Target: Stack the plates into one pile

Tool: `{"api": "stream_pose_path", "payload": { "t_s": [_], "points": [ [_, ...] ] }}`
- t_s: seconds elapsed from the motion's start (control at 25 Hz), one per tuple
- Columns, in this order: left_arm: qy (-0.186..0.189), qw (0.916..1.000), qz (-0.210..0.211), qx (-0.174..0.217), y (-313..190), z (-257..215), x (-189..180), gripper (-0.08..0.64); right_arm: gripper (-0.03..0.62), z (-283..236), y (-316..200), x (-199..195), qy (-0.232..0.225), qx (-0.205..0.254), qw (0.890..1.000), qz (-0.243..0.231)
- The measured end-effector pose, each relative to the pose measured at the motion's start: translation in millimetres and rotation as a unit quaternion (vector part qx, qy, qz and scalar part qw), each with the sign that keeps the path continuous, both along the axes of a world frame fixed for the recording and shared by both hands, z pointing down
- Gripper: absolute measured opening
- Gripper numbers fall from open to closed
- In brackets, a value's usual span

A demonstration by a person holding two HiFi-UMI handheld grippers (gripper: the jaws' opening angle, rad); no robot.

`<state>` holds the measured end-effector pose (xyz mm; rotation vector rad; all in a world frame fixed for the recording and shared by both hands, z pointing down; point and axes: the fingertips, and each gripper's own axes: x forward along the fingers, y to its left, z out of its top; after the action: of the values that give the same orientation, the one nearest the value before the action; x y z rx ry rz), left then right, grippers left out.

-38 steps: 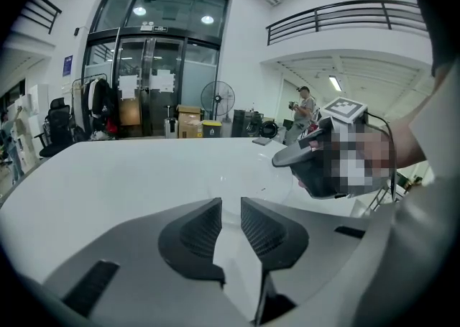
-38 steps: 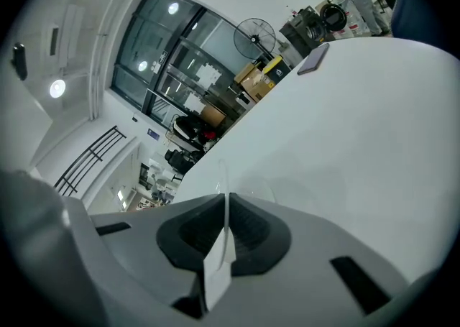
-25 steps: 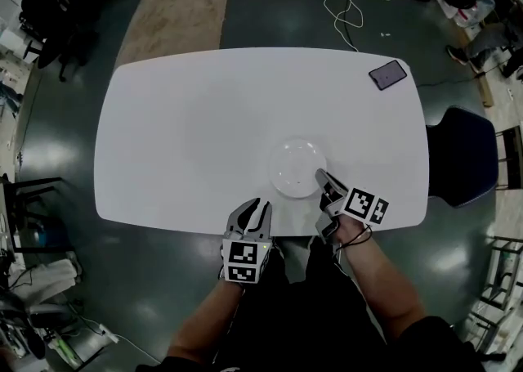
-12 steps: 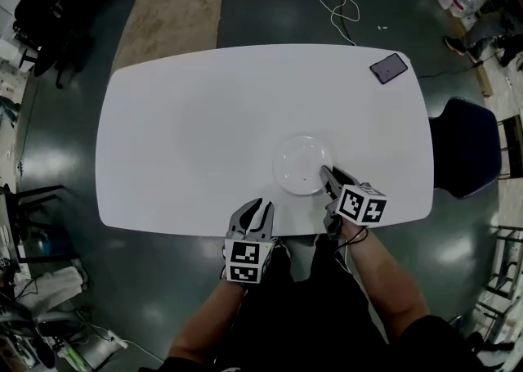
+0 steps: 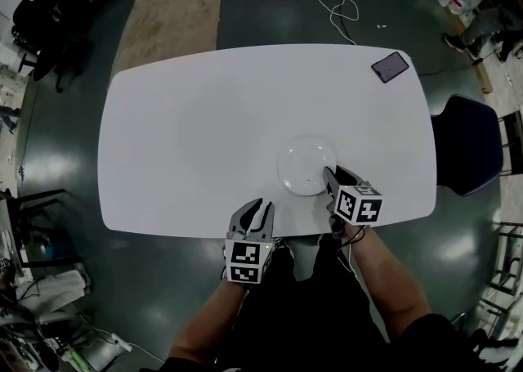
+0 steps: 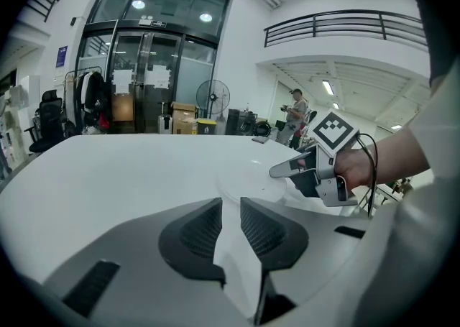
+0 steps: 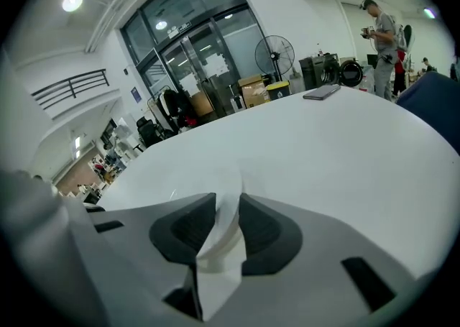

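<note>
Letting go looks like the step in hand here. The right gripper (image 5: 330,176) is sitting at the near right rim of the plates (image 5: 304,162), which are lying as a single white pile on the white table (image 5: 196,117), right of centre and close to the person's edge. Its jaws have just been opening, and in the right gripper view the pile's rim is showing in the gap between them, with the pads now standing off to either side and not pinching it. The left gripper (image 5: 256,207) is hovering at the table's near edge, just beside the pile and apart from it. Its fingers are parted by only a narrow gap, and nothing but bare tabletop is showing between them.

No other plate is showing anywhere on the table. Only a phone (image 5: 390,67) is lying at the far right corner, well apart from the pile, so the stacking is looking all but finished.

The next move is calling for a clean retreat, I'd say. The right gripper is needing to draw straight back towards the person with its jaws kept apart, so neither pad catches the rim and drags the top plate off the pile. How many plates are making up that pile I cannot tell.
</note>
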<state>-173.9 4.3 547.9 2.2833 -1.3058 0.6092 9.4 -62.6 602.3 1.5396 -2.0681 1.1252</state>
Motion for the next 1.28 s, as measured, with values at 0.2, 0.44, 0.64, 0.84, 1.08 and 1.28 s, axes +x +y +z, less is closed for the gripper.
{"api": "stream_pose_path", "payload": {
  "t_s": [0.2,0.44,0.64,0.84,1.08,1.28],
  "points": [
    [0.001,1.0000,0.000,0.003,0.9,-2.3,-1.8,0.094,0.127,1.0,2.0,-4.2,0.030,0.010,0.999,-0.024],
    [0.001,1.0000,0.002,0.010,0.2,-8.0,-7.3,0.094,0.140,-4.8,-4.8,2.8,0.080,0.037,0.996,-0.025],
    [0.004,0.9999,0.000,0.017,1.9,-13.8,-14.2,0.094,0.147,-15.1,-5.8,3.0,0.062,0.045,0.997,-0.011],
    [0.011,0.9994,0.009,0.030,-2.0,-27.0,-15.6,0.094,0.123,-31.0,0.7,-5.1,0.063,0.064,0.996,-0.012],
    [0.013,0.9987,0.019,0.046,-10.7,-45.7,-22.1,0.087,0.018,-69.8,11.2,-18.6,0.054,0.107,0.992,-0.032],
    [0.003,0.9984,0.030,0.049,-11.9,-57.8,-21.4,0.032,0.018,-119.3,23.2,-14.9,0.050,0.150,0.987,-0.041]
  ]
}}
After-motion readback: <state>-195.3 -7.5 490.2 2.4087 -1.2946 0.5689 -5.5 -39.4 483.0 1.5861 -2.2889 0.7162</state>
